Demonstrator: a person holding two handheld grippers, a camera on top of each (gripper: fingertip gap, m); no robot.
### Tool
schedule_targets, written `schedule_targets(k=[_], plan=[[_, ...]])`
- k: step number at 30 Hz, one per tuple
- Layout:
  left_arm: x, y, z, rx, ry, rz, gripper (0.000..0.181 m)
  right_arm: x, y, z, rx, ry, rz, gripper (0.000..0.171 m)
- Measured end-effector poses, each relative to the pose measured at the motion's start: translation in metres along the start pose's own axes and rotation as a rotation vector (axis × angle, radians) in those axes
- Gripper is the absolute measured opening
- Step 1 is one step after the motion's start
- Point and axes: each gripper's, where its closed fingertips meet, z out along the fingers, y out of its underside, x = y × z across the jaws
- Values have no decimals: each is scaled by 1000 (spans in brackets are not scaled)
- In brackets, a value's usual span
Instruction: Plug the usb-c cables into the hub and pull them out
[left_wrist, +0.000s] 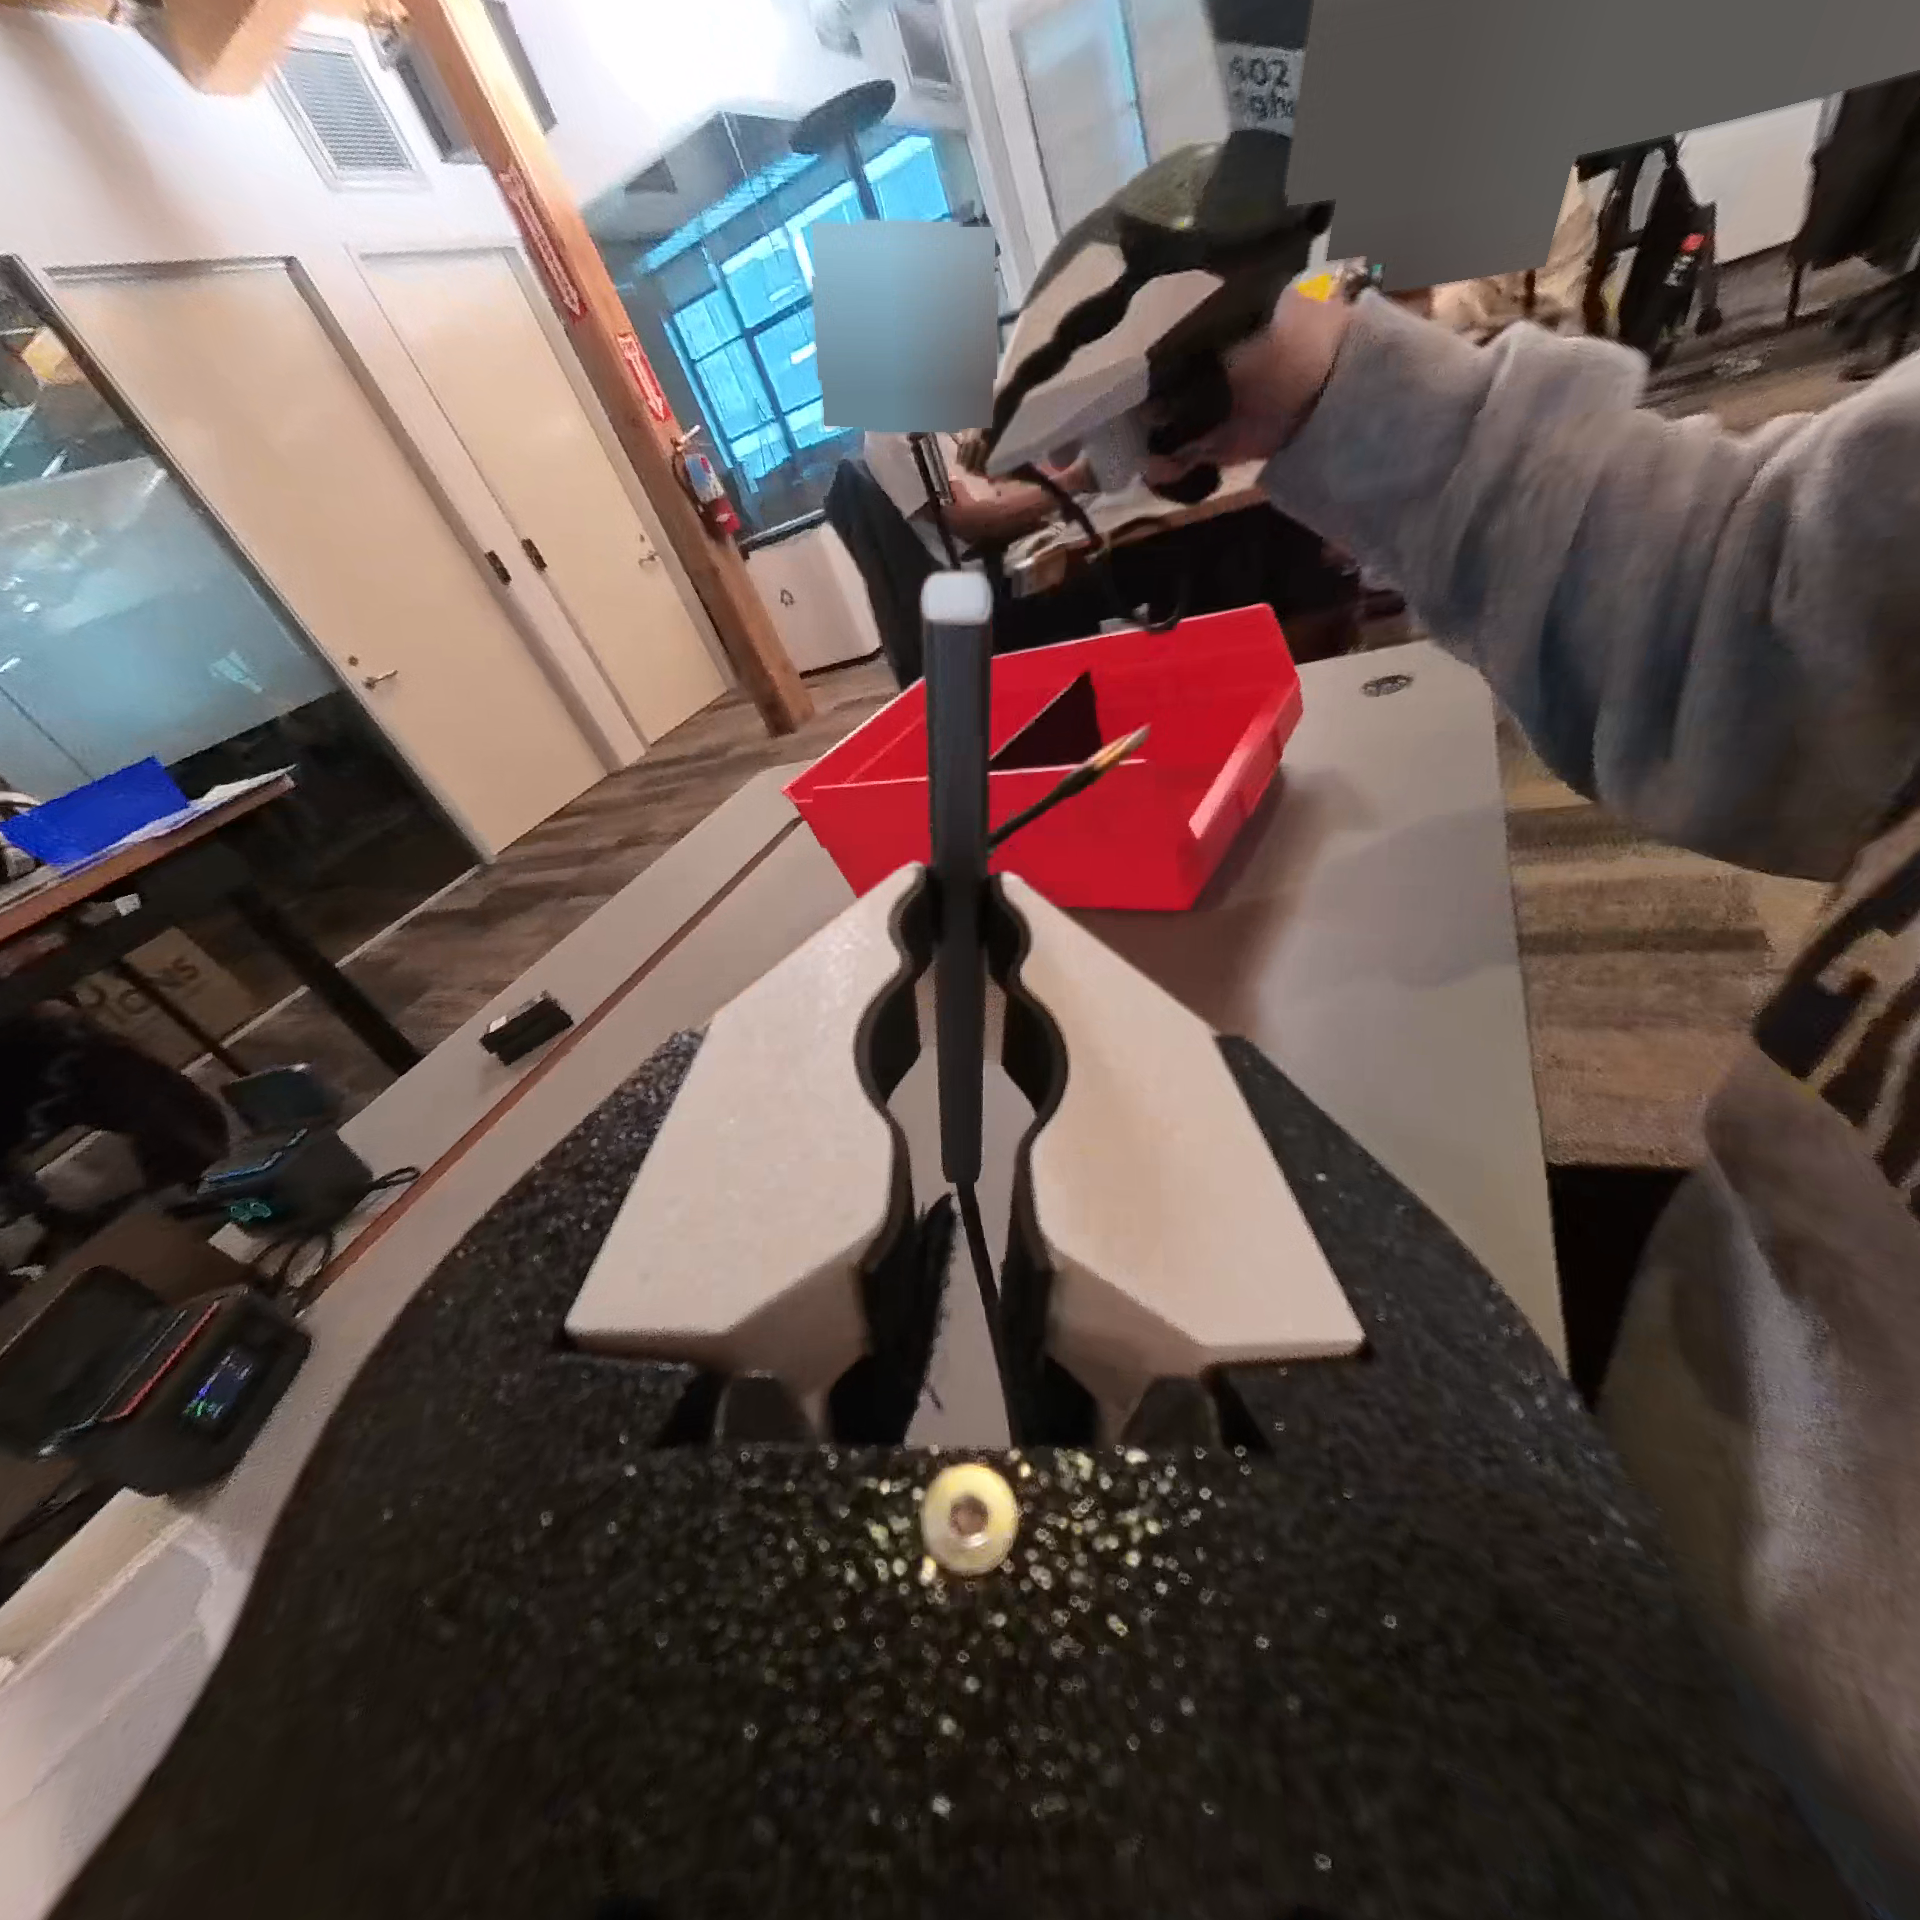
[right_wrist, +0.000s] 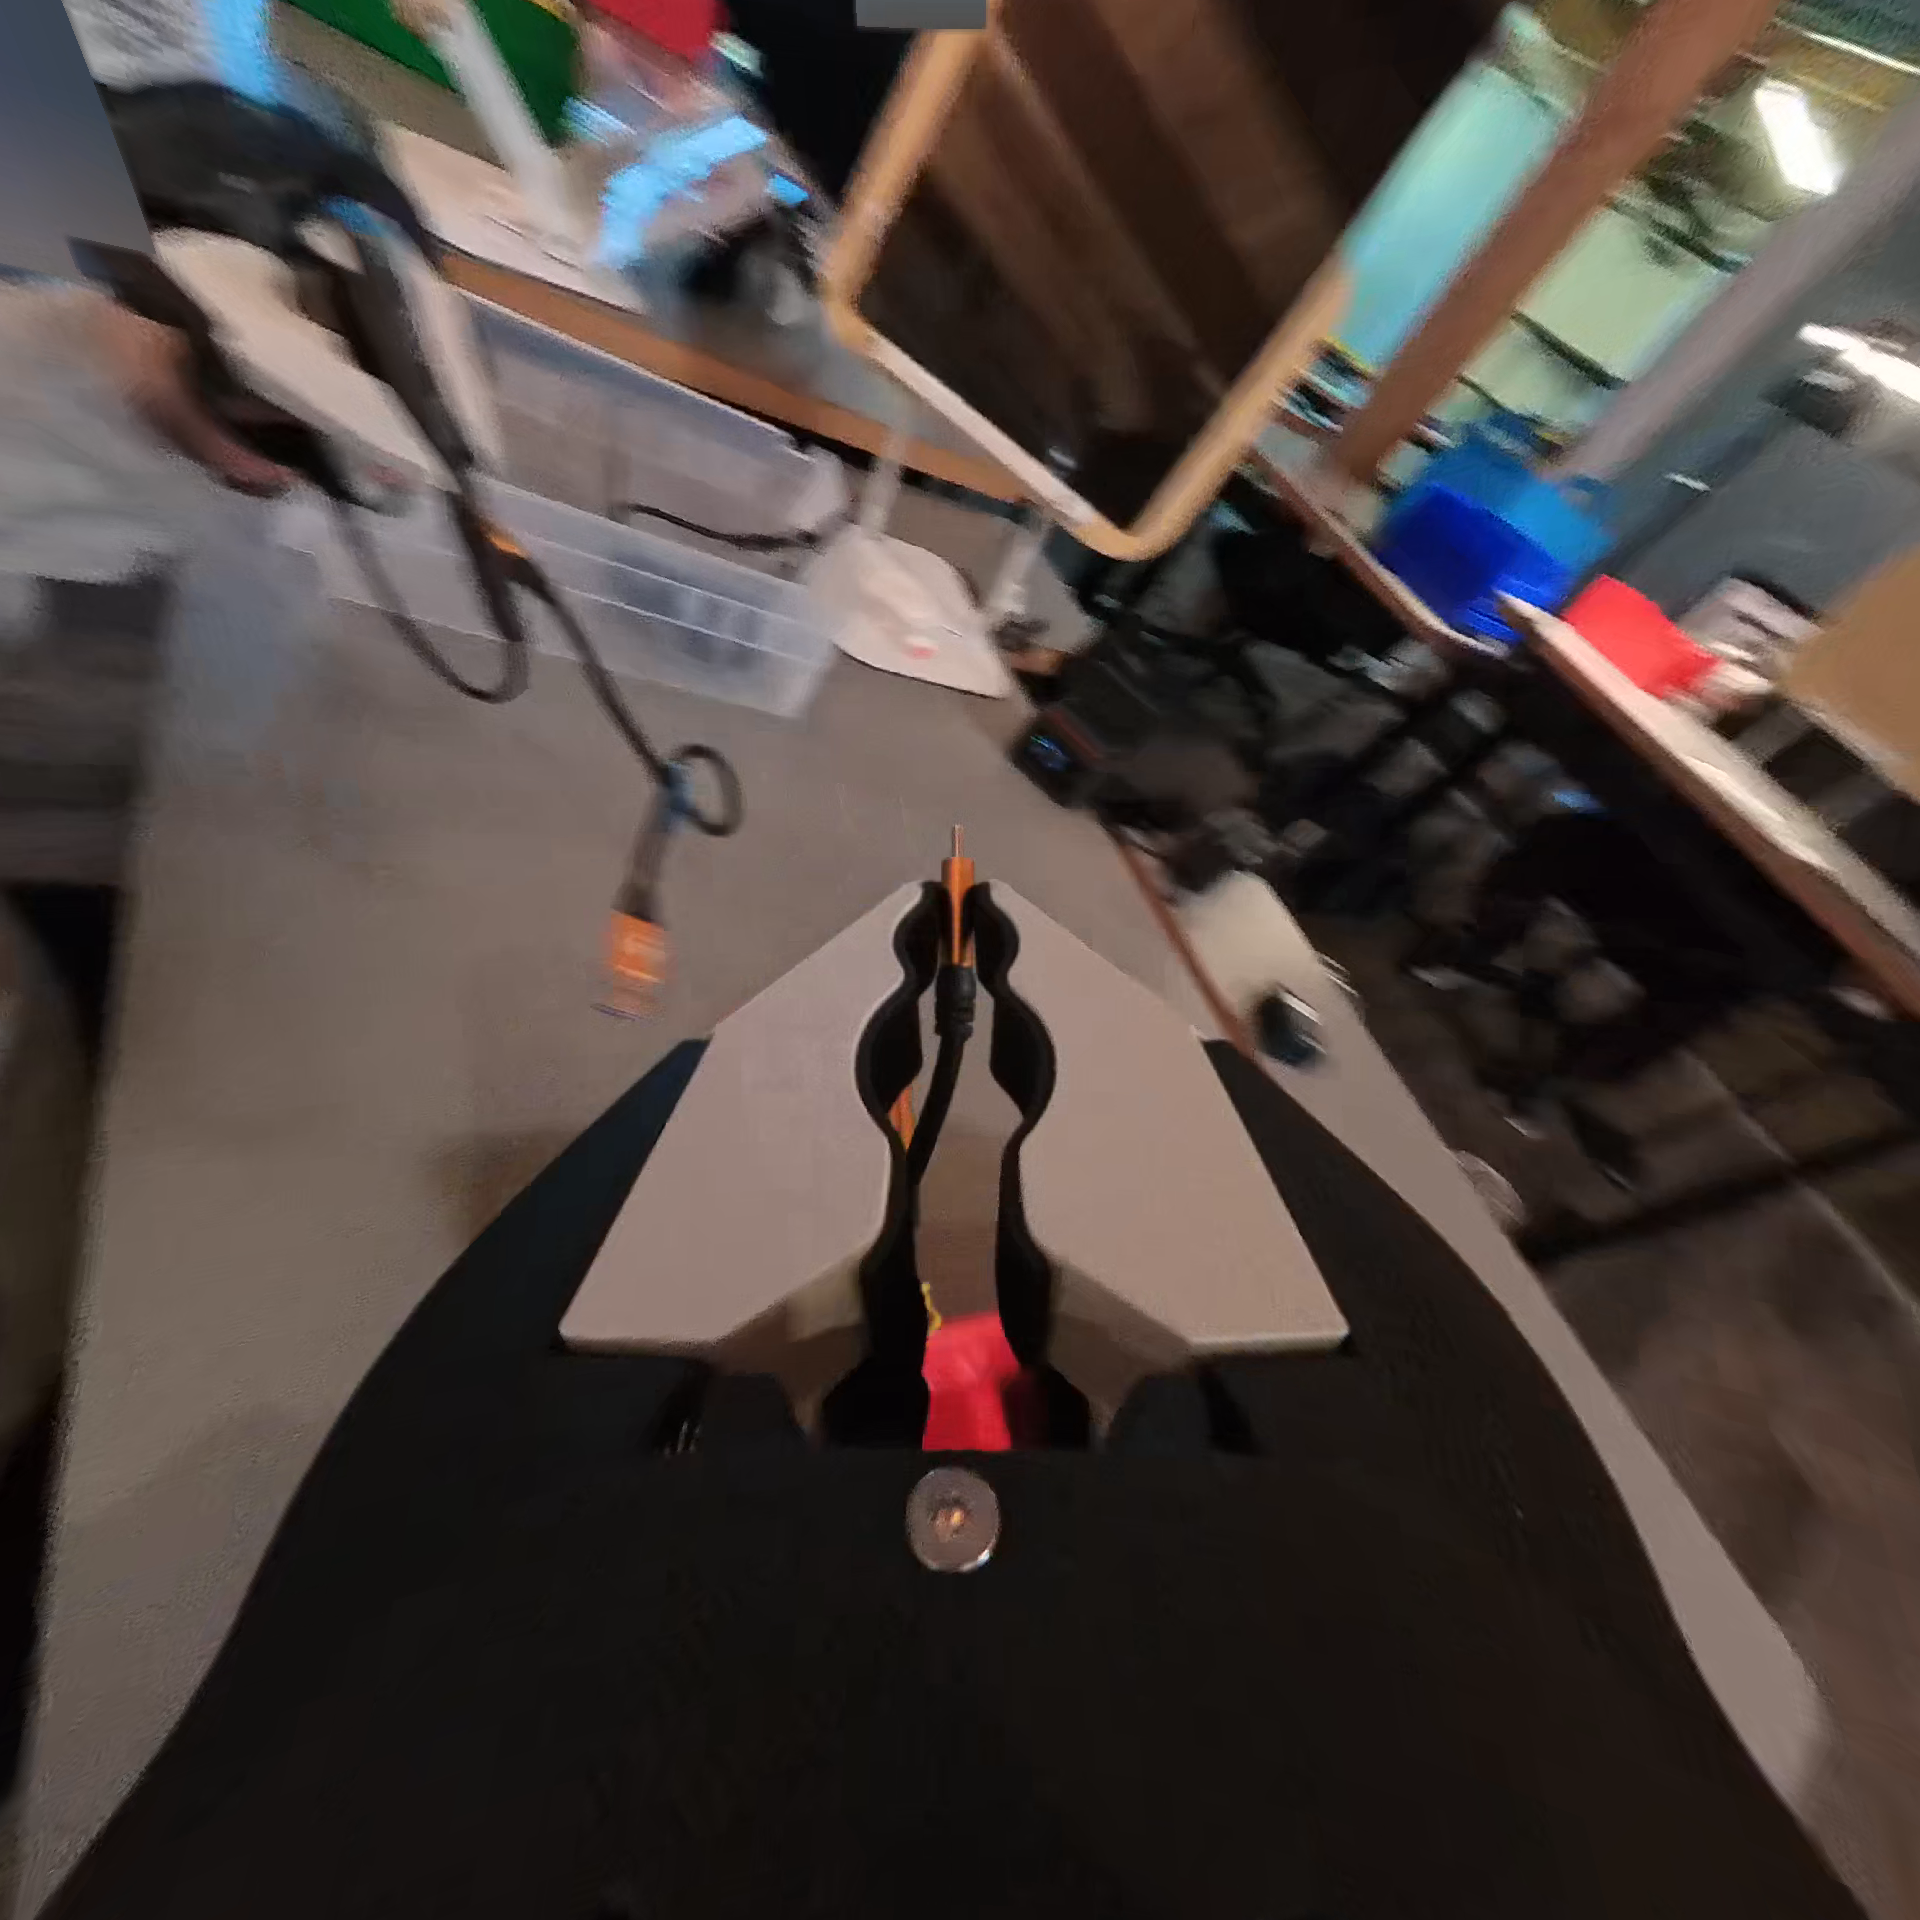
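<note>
Risk, left side: possible slip or twist of the hub (left_wrist: 956, 831) during insertion, given the clamp low on a slim dark bar. Left gripper (left_wrist: 958, 894) closed on the hub, held raised and upright above the surface (left_wrist: 1382, 956), pale end up, thin lead trailing back between the fingers. Red bin (left_wrist: 1091, 790) just behind.

Risk, right side: heavy motion blur; likely misalignment of plug and port, with bending of the exposed tip. Snagging of the dangling second orange connector (right_wrist: 636, 951) also plausible. Right gripper (right_wrist: 956, 888) closed on the orange usb-c plug (right_wrist: 954, 904), metal tip protruding forward, black cord looping back. Right gripper raised high, well apart from the hub, angled downward.
</note>
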Motion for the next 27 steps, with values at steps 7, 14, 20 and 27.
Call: schedule_targets(k=[7, 14, 20, 27], plan=[[-19, -15, 16, 168, -144, -193, 7, 48, 89, -31, -313, 215, 86, 5], [-25, -15, 35, 222, -118, -273, 7, 35, 162, -21, -549, 187, 142, 26], [-12, 4, 49, 155, -6, -223, 7, -18, -9, 7, 92, 130, 110, 38], [28, 17, 58, 92, 180, -72, 7, -150, 14, 103, -235, -328, -230, 42]])
